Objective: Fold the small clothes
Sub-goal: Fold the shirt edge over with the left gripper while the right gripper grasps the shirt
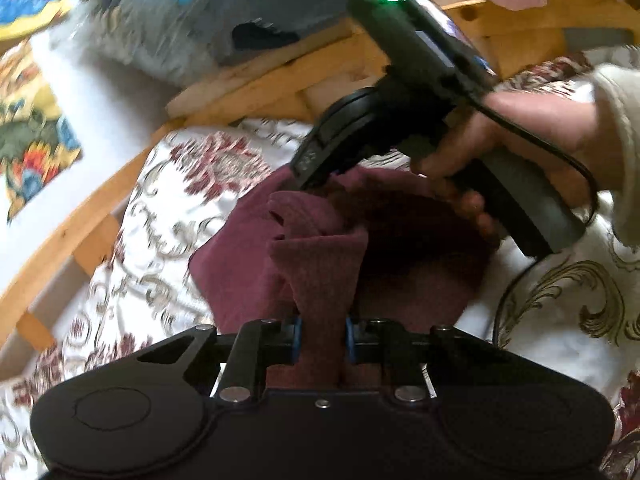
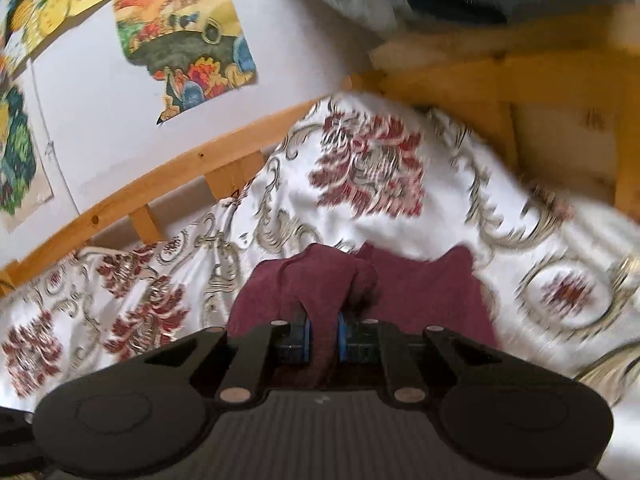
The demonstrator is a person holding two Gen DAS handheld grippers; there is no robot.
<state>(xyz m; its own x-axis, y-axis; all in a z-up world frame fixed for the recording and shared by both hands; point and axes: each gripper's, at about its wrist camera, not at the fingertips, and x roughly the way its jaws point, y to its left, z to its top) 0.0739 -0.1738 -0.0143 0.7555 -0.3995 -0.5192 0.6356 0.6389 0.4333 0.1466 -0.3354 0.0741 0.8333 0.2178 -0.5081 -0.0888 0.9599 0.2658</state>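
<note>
- The left gripper [image 1: 323,340] and right gripper [image 2: 322,334] each pinched a fold of the maroon garment [image 1: 320,248].
- It lay on the floral bedspread [image 2: 360,168], with the wooden bed frame [image 2: 168,184] and wall posters [image 2: 188,36] beyond.

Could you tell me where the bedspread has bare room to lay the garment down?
Free: bedspread beyond the maroon garment, toward the wooden bed frame; also left of it. Crowded: the near middle, where both grippers, left and right, grip cloth.

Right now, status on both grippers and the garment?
Left gripper shut on maroon garment. Right gripper shut on it too. Garment bunched, lifted off floral bedspread. Nothing in the way.
</note>
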